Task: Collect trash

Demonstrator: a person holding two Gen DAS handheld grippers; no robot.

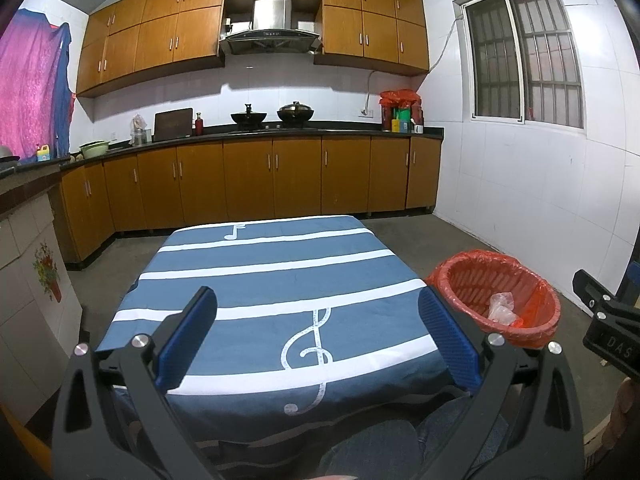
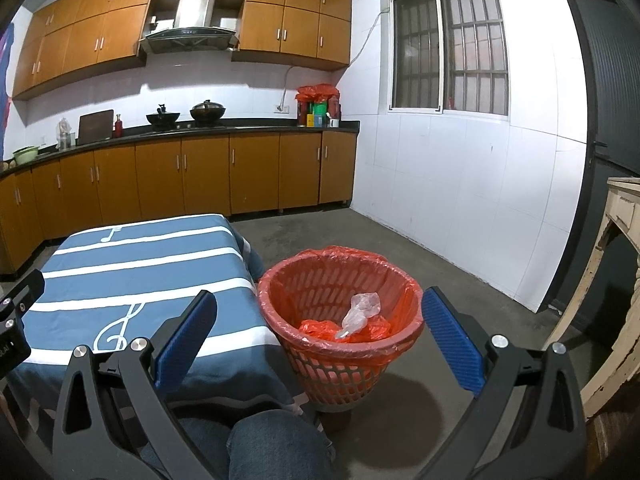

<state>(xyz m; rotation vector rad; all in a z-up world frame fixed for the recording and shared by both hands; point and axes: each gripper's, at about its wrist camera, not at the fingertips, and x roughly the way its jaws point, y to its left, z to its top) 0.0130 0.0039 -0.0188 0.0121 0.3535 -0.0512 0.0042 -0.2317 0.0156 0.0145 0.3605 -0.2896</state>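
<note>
A red mesh trash basket [image 2: 340,364] lined with a red bag stands on the floor right of the table; it also shows in the left wrist view [image 1: 538,334]. A crumpled clear plastic wrapper [image 2: 360,312] lies inside it on red plastic, seen in the left wrist view too [image 1: 502,308]. My left gripper [image 1: 318,320] is open and empty above the table's blue striped cloth [image 1: 272,280]. My right gripper [image 2: 318,320] is open and empty, held above the basket's near rim and the table's right edge.
The table with the blue cloth [image 2: 132,264] fills the near left. Wooden kitchen cabinets [image 1: 256,180] and a counter with pots run along the back wall. A white tiled wall [image 2: 460,200] is at the right, and a worn cream furniture piece [image 2: 616,240] at the far right. My knee [image 2: 276,444] is below.
</note>
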